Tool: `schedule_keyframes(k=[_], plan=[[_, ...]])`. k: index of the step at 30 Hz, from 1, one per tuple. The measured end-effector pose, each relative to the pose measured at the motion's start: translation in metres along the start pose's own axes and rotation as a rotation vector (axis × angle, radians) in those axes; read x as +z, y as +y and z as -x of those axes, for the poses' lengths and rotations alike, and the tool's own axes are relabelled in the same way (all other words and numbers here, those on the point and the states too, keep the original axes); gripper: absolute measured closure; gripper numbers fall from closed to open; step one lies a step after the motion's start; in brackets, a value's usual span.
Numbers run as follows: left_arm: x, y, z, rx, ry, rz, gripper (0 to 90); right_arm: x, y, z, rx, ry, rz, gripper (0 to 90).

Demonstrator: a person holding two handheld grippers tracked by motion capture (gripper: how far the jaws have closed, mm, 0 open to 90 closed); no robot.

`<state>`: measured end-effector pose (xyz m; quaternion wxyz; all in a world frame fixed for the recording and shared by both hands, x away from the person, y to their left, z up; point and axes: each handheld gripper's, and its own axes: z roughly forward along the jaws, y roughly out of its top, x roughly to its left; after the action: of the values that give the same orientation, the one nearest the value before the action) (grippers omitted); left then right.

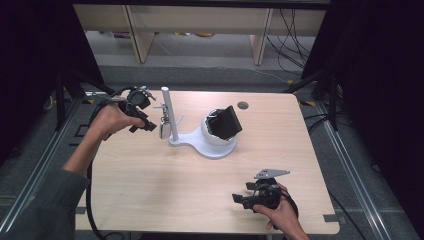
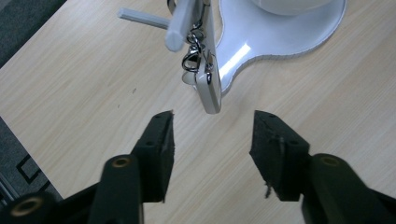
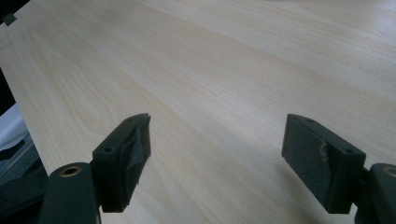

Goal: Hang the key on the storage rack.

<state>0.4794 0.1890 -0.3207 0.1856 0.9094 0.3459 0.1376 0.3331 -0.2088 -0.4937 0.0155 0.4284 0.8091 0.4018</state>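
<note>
A: Nearest, what is the right claw (image 1: 243,200) doing?
B: It rests spread and empty on the surface (image 1: 150,180).
A: And farther off?
B: The left claw (image 2: 212,140) is spread, just short of the key fob (image 2: 208,88) that hangs from the stand's peg (image 2: 180,23). Best to back straight away without knocking the fob.

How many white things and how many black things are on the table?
White: 2, the stand and the key fob hanging on it.
Black: 1, the watch on the stand's cushion.
Total: 3
</note>
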Motion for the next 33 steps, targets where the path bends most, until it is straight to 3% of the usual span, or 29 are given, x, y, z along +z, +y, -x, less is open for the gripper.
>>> schedule_keyframes(k=[5, 6, 7, 10, 18, 19, 24, 25, 31, 33], plan=[[0.003, -0.009, 0.004, -0.015, 0.008, 0.021, 37.2, 0.000, 0.000, -0.001, 0.022, 0.007, -0.001, 24.5], [0.005, -0.011, 0.006, -0.032, 0.002, 0.031, 35.3, 0.000, 0.000, 0.000, -0.002, 0.003, 0.007, 24.4], [0.005, -0.012, 0.007, -0.021, 0.000, 0.021, 34.3, 0.000, 0.000, -0.001, 0.000, 0.005, 0.005, 24.3], [0.009, -0.018, 0.012, -0.041, -0.008, 0.037, 31.4, 0.000, 0.000, -0.001, -0.002, 0.007, 0.007, 24.1], [0.011, -0.026, 0.021, -0.035, -0.047, 0.086, 25.7, 0.000, 0.000, 0.000, 0.003, 0.020, 0.012, 24.1], [0.011, -0.027, 0.023, -0.042, -0.054, 0.086, 25.1, -0.001, 0.000, -0.001, 0.018, 0.005, 0.011, 24.1], [0.015, -0.033, 0.032, -0.007, -0.053, 0.100, 22.3, -0.001, 0.000, 0.000, 0.041, 0.030, 0.012, 24.0], [0.016, -0.034, 0.035, -0.018, -0.061, 0.102, 21.5, 0.000, 0.000, 0.001, 0.014, 0.027, 0.019, 24.0], [0.024, -0.045, 0.049, -0.018, -0.082, 0.115, 20.4, 0.002, 0.001, 0.000, 0.003, 0.035, 0.022, 24.1], [0.026, -0.048, 0.052, -0.006, -0.085, 0.123, 19.5, 0.002, 0.001, 0.000, -0.002, 0.014, 0.016, 24.1]])
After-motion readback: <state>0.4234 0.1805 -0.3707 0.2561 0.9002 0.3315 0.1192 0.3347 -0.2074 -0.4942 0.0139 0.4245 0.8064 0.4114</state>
